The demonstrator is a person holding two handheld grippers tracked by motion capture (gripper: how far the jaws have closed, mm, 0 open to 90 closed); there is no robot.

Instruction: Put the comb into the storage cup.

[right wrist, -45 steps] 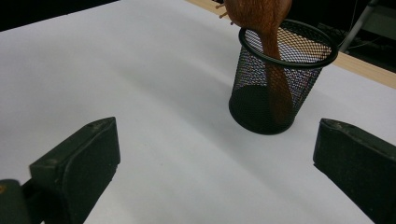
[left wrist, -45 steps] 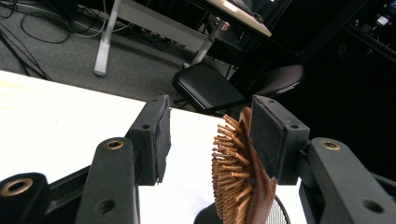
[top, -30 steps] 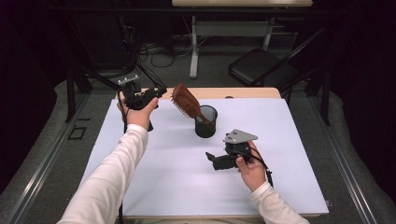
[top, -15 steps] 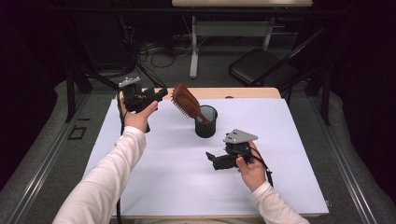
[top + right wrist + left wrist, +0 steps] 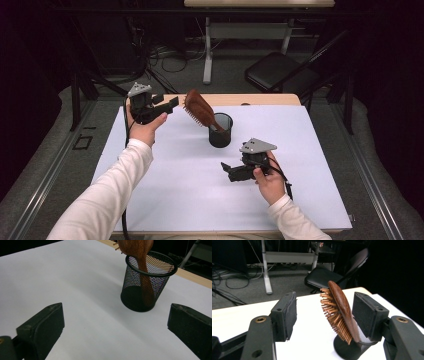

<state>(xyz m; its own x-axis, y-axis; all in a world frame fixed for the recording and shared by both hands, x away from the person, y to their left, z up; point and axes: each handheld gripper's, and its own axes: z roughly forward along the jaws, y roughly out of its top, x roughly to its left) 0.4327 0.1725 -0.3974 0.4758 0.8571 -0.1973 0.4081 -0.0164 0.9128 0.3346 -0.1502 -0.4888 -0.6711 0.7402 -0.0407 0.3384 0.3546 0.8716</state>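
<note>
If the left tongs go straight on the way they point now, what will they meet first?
Probably the wooden hairbrush leaning out of the black mesh cup. Its head stands ahead of the open left tongs, near one pad; the exact depth is unclear.

A white-topped table (image 5: 310, 150) stands on grey carpet (image 5: 45, 165) in a dim room; beyond it, a black folding chair (image 5: 280, 75), a pale desk frame (image 5: 207, 45) and loose cables (image 5: 165, 55).
</note>
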